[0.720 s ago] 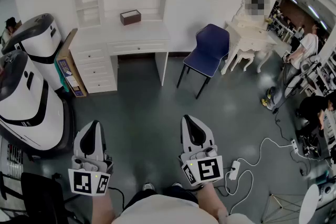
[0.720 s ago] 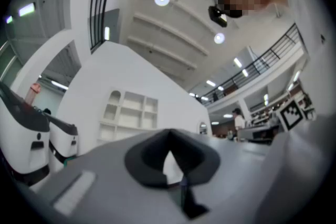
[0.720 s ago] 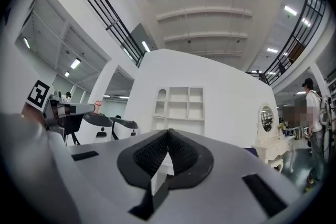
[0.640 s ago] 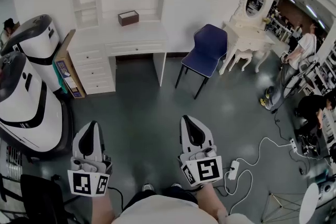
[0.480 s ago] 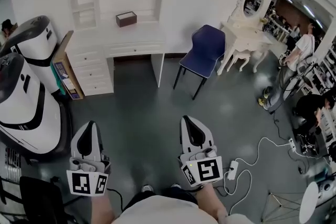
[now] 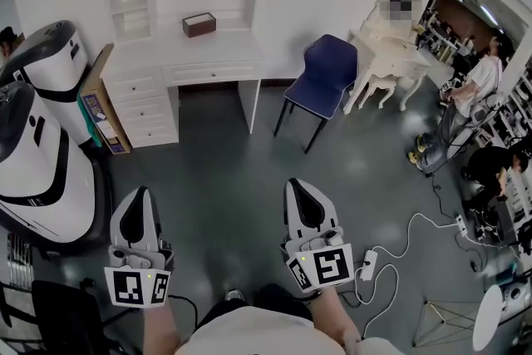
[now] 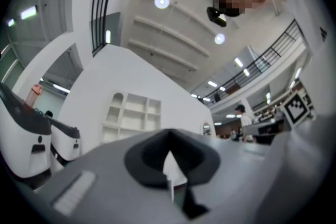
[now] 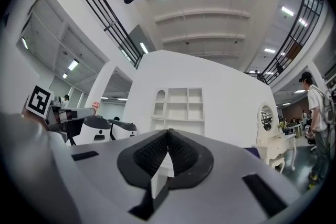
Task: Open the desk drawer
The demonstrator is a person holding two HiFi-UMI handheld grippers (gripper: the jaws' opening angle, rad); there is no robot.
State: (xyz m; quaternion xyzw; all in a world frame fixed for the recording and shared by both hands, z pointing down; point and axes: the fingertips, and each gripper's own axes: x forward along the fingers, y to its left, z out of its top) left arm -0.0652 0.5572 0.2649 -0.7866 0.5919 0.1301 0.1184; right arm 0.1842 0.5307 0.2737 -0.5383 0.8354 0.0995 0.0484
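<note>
Your left claw (image 6: 138, 197) and right claw (image 6: 299, 189) are both closed with nothing between the tips, low over the grey floor (image 6: 224, 162), well apart from the white desk (image 6: 187, 52). Its four drawers are shut: one wide drawer (image 6: 212, 72) under the tabletop and three stacked drawers (image 6: 146, 108) at its left. One brown box (image 6: 199, 24) sits on the tabletop, and one blue chair (image 6: 324, 75) stands beside the desk.

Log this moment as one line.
stage: before contact | left claw: shut, empty | right claw: shut, empty | desk drawer: closed, untouched, far ahead
</note>
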